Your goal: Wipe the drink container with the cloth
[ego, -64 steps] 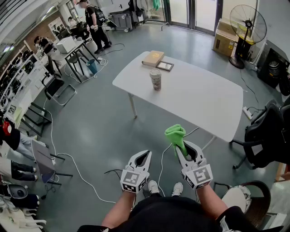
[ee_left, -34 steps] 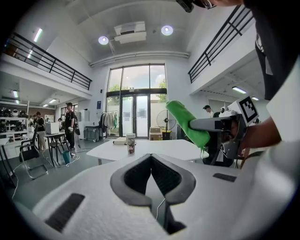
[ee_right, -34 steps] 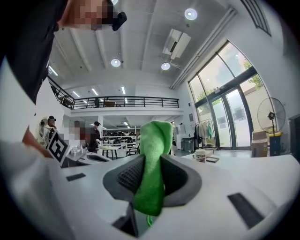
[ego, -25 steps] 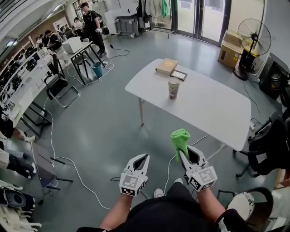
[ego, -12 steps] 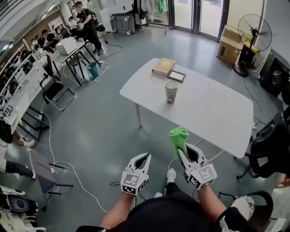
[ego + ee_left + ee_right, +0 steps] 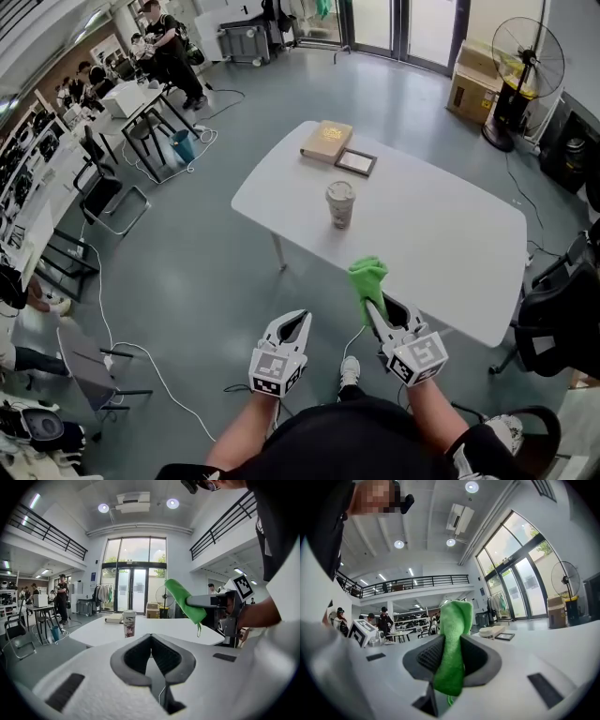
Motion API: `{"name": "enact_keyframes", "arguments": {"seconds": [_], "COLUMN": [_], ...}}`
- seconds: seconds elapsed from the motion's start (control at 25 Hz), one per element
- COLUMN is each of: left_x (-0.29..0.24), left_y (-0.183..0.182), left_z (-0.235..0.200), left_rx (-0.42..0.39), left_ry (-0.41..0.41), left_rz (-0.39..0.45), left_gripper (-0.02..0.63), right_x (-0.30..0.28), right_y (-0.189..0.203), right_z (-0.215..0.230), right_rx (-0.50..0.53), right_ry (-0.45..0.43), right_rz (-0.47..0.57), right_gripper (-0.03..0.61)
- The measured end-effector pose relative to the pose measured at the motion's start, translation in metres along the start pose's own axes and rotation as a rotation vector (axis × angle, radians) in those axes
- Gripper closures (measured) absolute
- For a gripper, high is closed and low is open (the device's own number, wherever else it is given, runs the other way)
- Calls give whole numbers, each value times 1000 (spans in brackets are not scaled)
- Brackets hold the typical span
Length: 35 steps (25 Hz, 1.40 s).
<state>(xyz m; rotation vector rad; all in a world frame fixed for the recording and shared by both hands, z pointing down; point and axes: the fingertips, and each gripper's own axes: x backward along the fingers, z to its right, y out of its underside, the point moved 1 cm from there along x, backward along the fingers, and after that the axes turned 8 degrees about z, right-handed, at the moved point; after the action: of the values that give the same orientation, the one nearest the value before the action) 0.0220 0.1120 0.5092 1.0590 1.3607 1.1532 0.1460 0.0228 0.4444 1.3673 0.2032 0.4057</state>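
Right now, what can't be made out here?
Print on the cup: too small, head view.
Title of the book: too small, head view.
Lower end of the cloth: hidden in the right gripper jaws, head view.
Right gripper view: cup not seen, possibly behind the cloth.

No words or numbers can be read here. The paper cup (image 6: 339,204) on the white table (image 6: 441,225) has a dark pattern on its side (too small and blurry to read, even in the left gripper view). The cover of the tan book (image 6: 325,139) is too small to read as well. The left gripper (image 6: 302,321) and the right gripper (image 6: 377,309) each carry a cube with black-and-white squares, not letters.
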Motion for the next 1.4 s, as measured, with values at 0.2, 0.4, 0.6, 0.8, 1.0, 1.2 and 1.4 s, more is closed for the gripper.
{"name": "enact_keyframes", "arguments": {"seconds": [0.2,0.4,0.6,0.8,1.0,1.2,1.4], "left_x": [-27,-43,-56,-68,-93,-115,-152], "left_y": [-7,-9,-11,-13,-20,-24,-49], "left_z": [2,-1,-23,-54,-77,-121,-148], "left_rx": [-7,-18,-5,6,3,-20,-26], "left_ry": [-10,-22,-65,-83,-30,17,127], "left_rz": [-12,-19,-4,-1,15,-13,37], "left_gripper": [604,604,604,604,604,604,604], "right_x": [-12,-25,-37,-59,-90,-134,-173], "right_y": [-1,-3,1,3,3,4,-2], "right_z": [26,39,51,59,66,75,91], "right_rx": [-41,-45,-44,-51,-52,-70,-73], "right_ry": [-33,-67,-70,-50,-28,11,75], "right_rz": [-11,-3,-15,-15,-11,0,32], "right_gripper": [476,477,477,477,477,477,477]}}
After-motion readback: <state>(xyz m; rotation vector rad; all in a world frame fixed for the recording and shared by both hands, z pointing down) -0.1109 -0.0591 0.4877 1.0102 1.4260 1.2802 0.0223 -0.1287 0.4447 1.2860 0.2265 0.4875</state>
